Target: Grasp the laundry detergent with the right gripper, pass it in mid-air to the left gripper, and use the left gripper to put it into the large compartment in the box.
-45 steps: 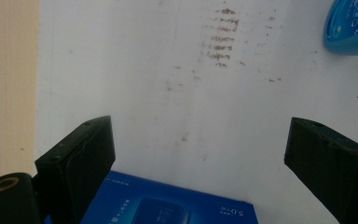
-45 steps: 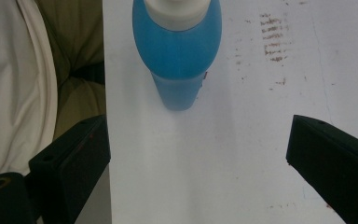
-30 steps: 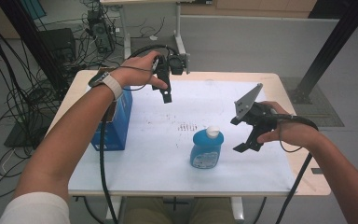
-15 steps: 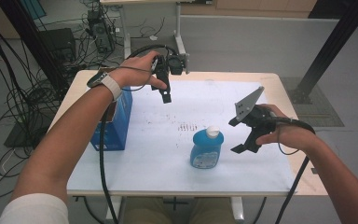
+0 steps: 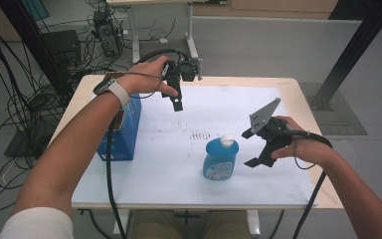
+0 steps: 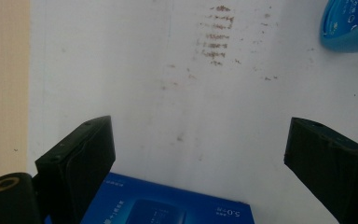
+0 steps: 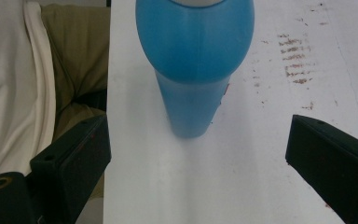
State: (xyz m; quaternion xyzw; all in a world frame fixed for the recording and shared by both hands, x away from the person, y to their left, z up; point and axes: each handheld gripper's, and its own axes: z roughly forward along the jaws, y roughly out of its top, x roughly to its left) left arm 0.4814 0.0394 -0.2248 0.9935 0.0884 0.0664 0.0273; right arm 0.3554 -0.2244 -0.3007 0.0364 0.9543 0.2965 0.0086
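Bottle: a blue translucent plastic bottle with a white cap [image 5: 221,158] stands upright on the white-covered surface [image 5: 179,169], toward the near edge, right of centre.
Right tongs: the right tongs [image 5: 256,145] hang just to the right of the bottle, apart from it, jaws spread wide with nothing between them (in the right gripper view the bottle [image 7: 193,60] stands ahead of the gap, well clear of both black jaws).
Left tongs: the left tongs [image 5: 177,102] hover over the far left part of the surface, pointing down, released and holding nothing.
Box: a dark blue cardboard box [image 5: 124,134] stands at the left edge of the surface, under the person's left forearm.
Marks: a patch of small brown smudges [image 5: 199,135] lies on the white cover between the left tongs and the bottle.
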